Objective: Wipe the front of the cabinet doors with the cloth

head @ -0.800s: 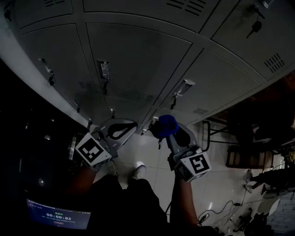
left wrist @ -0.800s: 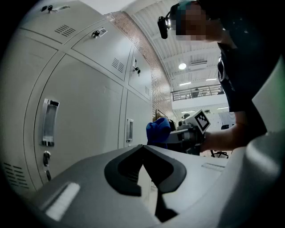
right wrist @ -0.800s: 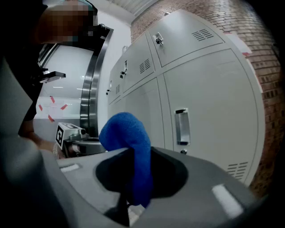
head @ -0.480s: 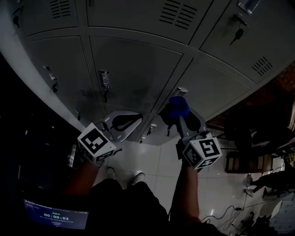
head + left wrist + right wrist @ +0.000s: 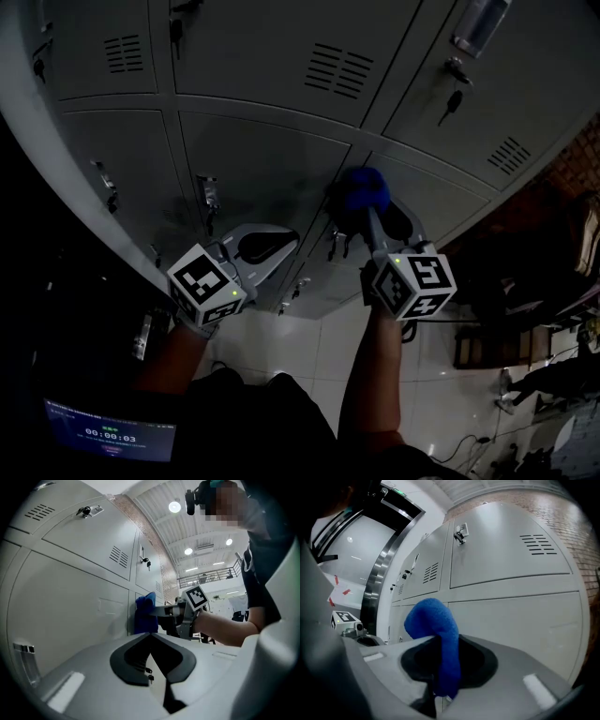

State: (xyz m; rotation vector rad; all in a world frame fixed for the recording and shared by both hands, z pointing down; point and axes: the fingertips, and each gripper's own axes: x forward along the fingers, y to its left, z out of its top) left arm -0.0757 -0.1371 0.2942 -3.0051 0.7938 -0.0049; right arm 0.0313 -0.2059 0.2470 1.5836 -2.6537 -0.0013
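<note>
Head view: the right gripper (image 5: 368, 208) has climbed over the last second from the low doors toward 12 o'clock, carrying the blue cloth (image 5: 359, 191), and the left gripper (image 5: 266, 246) has come up with it at 9 o'clock of the right one. The cloth now sits on the vertical seam between two cabinet doors (image 5: 267, 155) of the middle row. I read that as an upward wiping stroke under way, with the upper rows still to do. Every locker in sight is shut, so contents are unknown. A key (image 5: 449, 101) hangs in a lock at 1 o'clock. Left gripper view: jaws brought together at the tips with nothing between them, so the left gripper (image 5: 151, 641) is idle beside the door face. At 12 o'clock past its tips the cloth (image 5: 144, 613) looks pressed against the door front, though actual contact is hard to confirm, and the arm behind it reaches in from 3 o'clock. Right gripper view: the right gripper (image 5: 439, 686) is clamped on the cloth (image 5: 438, 639), which bunches up over the tips, leans toward 10 o'clock and hangs down through the jaw gap. Grey door panels (image 5: 520, 616) with vent slots fill the frame from 12 to 3 o'clock. Grip looks firm enough to carry the stroke on
</note>
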